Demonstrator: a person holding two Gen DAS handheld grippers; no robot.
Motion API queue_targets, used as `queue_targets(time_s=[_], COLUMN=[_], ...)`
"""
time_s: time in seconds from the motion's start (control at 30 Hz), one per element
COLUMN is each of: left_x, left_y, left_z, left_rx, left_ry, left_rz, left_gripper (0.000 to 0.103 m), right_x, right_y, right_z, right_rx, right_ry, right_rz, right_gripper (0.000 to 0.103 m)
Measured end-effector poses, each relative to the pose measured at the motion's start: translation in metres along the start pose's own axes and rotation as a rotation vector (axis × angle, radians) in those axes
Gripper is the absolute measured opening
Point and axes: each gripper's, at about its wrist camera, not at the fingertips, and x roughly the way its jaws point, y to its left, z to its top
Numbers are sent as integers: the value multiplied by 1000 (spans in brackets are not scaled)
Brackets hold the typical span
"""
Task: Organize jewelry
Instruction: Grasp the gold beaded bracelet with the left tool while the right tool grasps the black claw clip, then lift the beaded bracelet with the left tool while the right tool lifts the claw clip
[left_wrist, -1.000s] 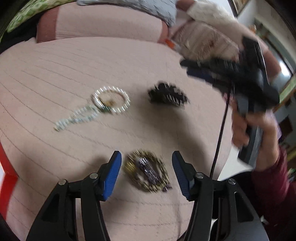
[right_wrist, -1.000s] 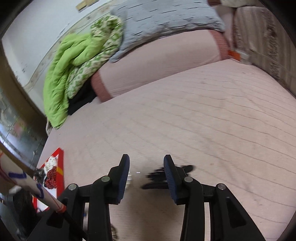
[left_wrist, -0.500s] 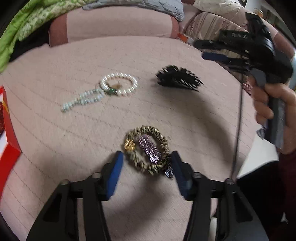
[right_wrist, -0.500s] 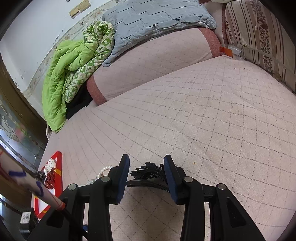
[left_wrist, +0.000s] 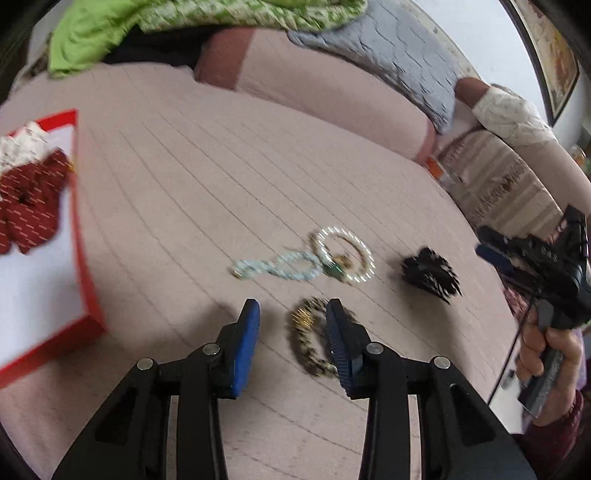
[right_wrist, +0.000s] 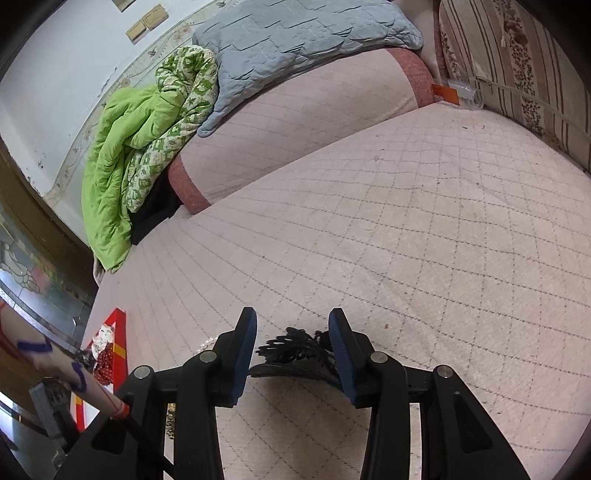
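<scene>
Pink quilted bedding (right_wrist: 424, 229) serves as the work surface, with a red-rimmed box (left_wrist: 83, 258) lying at its left edge. On the left wrist view, the left gripper (left_wrist: 291, 338) is held wide with nothing clamped; the gold-and-black bracelet (left_wrist: 308, 338) lies just right of its centreline, partly hidden behind the right finger, its long axis running roughly along the fingers. The right gripper (right_wrist: 291, 345), also spread and empty, frames the black hair clip (right_wrist: 295, 350), whose long axis lies across the gap. A pearl bracelet (left_wrist: 343, 254) lies beyond. No brand or legible writing can be made out.
</scene>
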Motion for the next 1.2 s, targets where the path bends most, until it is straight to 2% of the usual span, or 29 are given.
queue_targets(time_s=[0.1, 0.2, 0.33, 0.4, 0.43, 0.47, 0.5, 0.57, 0.6, 0.7, 0.77, 0.83, 0.9, 1.0, 1.13, 1.2], left_x=[14, 18, 27, 27, 28, 28, 28, 28, 29, 36, 36, 31, 11, -22, -38, -39], left_y=[-14, -23, -48, -53, -53, -51, -49, -51, -52, -53, -55, -53, -53, -64, -68, -68], left_z=[-7, -12, -19, -21, -21, -21, -20, -22, -22, -24, -22, -19, -10, -3, -2, -2], left_rx=[41, 102, 276, 325, 335, 315, 301, 357, 372, 407, 411, 366, 295, 291, 282, 279], left_ry=[53, 66, 60, 42, 49, 61, 66, 58, 60, 84, 72, 44, -48, -194, -257, -256], left_rz=[23, 75, 214, 272, 278, 240, 227, 306, 320, 335, 347, 320, 205, 84, 14, 17], left_gripper=[36, 36, 36, 29, 16, 12, 12, 12, 12, 13, 13, 12, 12, 12, 12, 12], right_x=[0, 1, 1, 3, 3, 3, 2, 2, 1, 1, 3, 6, 9, 14, 29, 39], right_y=[3, 0, -5, -6, -7, -7, -7, -9, -10, -11, -12, -12, -15, -27, -37, -42], right_z=[0, 0, 1, 1, 1, 1, 1, 2, 3, 4, 3, 3, 3, 3, 0, -2], right_rx=[-10, -5, 6, 9, 9, 8, 7, 9, 13, 21, 19, 12, 19, 68, 113, 157], right_ry=[-2, 0, -1, 3, 4, 4, 4, 2, -1, -2, 2, 13, 24, 51, 93, 122], right_rz=[0, -3, -12, -15, -15, -16, -17, -17, -18, -18, -20, -25, -26, -5, 17, 45], right_gripper=[44, 44, 44, 44, 44, 44, 44, 44, 44, 44, 44, 46, 46, 52, 54, 54])
